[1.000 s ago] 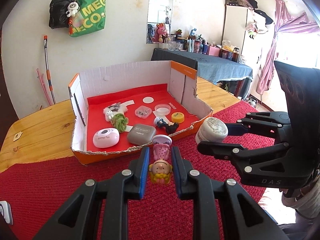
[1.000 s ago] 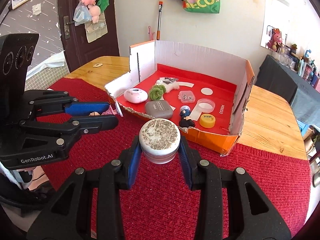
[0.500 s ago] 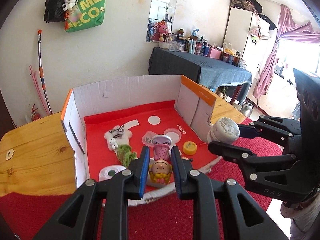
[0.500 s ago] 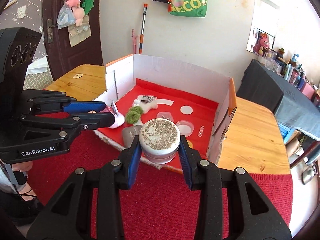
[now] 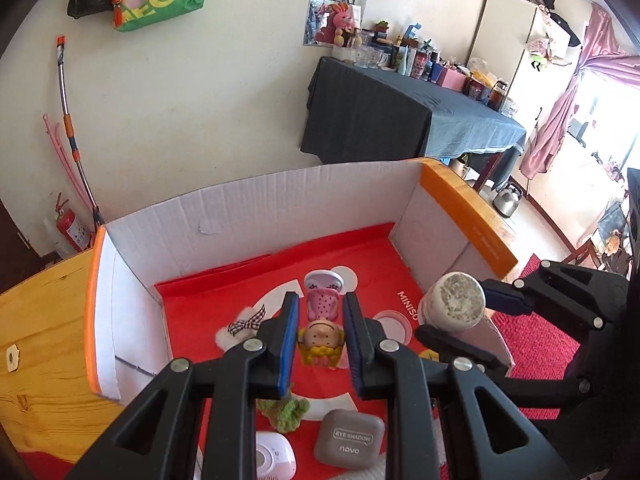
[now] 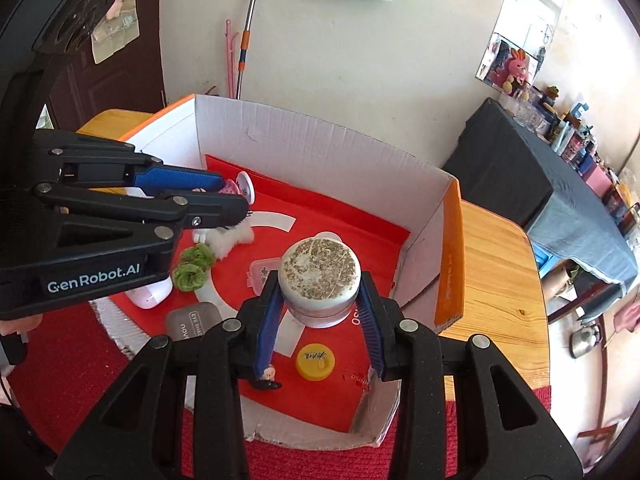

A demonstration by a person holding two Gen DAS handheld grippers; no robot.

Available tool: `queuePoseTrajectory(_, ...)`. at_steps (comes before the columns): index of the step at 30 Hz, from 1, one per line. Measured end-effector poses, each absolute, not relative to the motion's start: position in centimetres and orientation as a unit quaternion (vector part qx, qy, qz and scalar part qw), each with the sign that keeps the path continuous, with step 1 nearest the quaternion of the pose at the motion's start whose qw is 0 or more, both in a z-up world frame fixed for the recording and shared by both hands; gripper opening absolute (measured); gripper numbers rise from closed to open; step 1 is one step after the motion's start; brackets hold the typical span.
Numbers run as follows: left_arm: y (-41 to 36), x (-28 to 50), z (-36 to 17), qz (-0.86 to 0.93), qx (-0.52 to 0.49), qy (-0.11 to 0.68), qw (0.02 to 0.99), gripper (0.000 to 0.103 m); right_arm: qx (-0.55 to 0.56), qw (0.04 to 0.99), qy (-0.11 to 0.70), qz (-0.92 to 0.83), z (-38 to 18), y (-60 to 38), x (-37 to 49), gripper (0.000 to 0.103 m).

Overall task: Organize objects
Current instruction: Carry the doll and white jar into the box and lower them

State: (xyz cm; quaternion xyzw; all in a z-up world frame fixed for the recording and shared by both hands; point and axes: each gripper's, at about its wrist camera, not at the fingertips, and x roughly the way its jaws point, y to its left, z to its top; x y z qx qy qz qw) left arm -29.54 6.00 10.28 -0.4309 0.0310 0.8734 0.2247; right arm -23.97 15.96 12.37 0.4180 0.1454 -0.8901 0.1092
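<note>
Figurine (image 5: 322,328), pink w/ yellow hair, is clamped in left gripper (image 5: 320,338) at frame centre, above the box (image 5: 304,196). Right gripper (image 6: 319,300) squeezes a white jar (image 6: 320,276) over box's red floor, probably so both drop inside w/o tipping.

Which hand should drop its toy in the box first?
Probably the left. Its gripper holds the doll figure over bare red floor of the box, while the right gripper's round jar hangs above a small clear container.
</note>
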Motion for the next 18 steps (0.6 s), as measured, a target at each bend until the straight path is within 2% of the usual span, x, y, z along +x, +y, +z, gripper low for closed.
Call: queuePoseTrajectory(18,6.5,-35.2,6.2,0.848,-0.489,-0.016,0.202,0.023,0.483,0.079,0.115,-0.864,9.1,16.1,-29.6,0.035)
